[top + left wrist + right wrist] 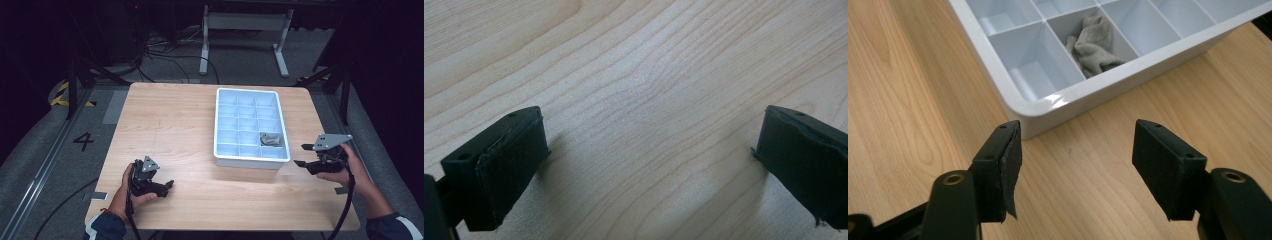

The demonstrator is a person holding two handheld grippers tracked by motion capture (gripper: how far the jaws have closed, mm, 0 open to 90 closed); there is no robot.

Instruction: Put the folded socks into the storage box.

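The left half of the counter (165, 120) is bare wood, free to pass. The white divided tray (250, 161) blocks the right half; a grey cloth (270, 139), maybe crumpled, fills one near-right compartment.

- The left hand (131, 187), reaching in from about 7 o'clock in the high view, holds the left gripper (167, 186) low, its tips aimed toward 3 o'clock.
- In the left gripper view the two black jaws stand wide apart, nothing between them.
- The right hand (345, 167), coming from about 5 o'clock, holds the right gripper (303, 155) pointing toward 9 o'clock.
- The right gripper's jaws are likewise spread, with nothing gripped.
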